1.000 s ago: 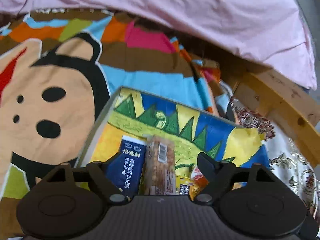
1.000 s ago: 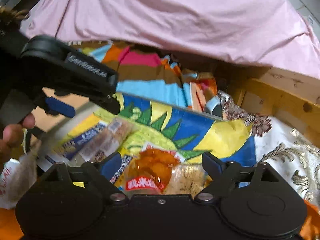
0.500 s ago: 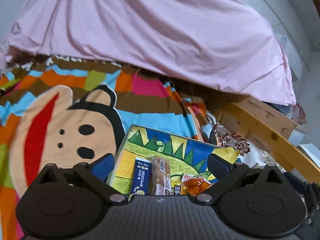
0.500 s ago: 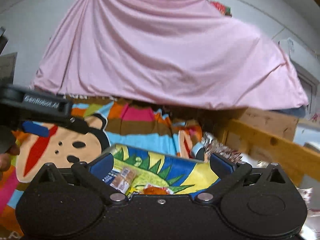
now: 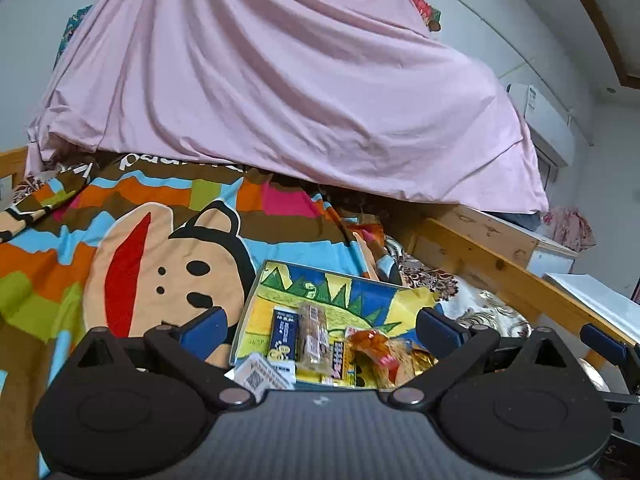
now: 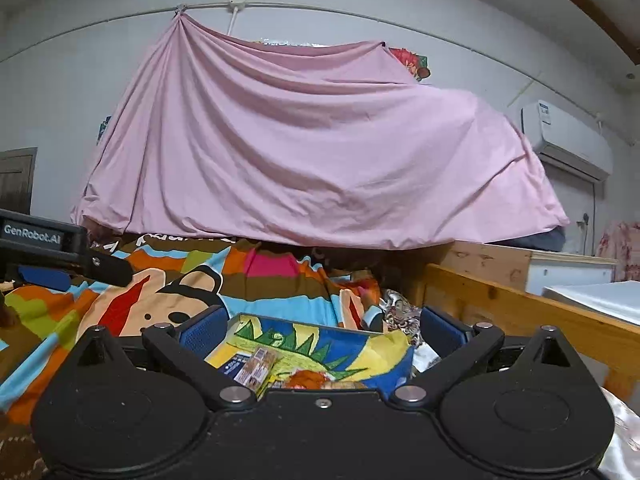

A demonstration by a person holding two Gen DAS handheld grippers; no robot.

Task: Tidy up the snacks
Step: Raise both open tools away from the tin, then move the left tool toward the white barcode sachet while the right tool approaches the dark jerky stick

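Note:
A shallow tray with a painted yellow, blue and green bottom [image 5: 360,292] [image 6: 320,340] lies on the bed. In it lie a dark blue milk-powder sachet [image 5: 283,334], a clear-wrapped biscuit bar [image 5: 313,336] [image 6: 258,366], an orange snack pack with a red label [image 5: 372,346] [image 6: 308,378] and other small packets. My left gripper [image 5: 320,326] is open and empty, raised back from the tray. My right gripper [image 6: 322,328] is open and empty, also raised behind the tray. The left gripper's side shows in the right wrist view [image 6: 60,248].
The tray rests on a colourful cartoon-monkey blanket [image 5: 160,260]. A big pink sheet [image 5: 280,100] hangs behind it. A wooden bed rail [image 5: 500,280] runs along the right, with a white surface [image 6: 600,300] beyond. An air conditioner [image 6: 568,136] is on the wall.
Both grippers have pulled up and back from the tray and tilted upward. The tray and snacks now look smaller and lower in both views. Both stay open and empty.

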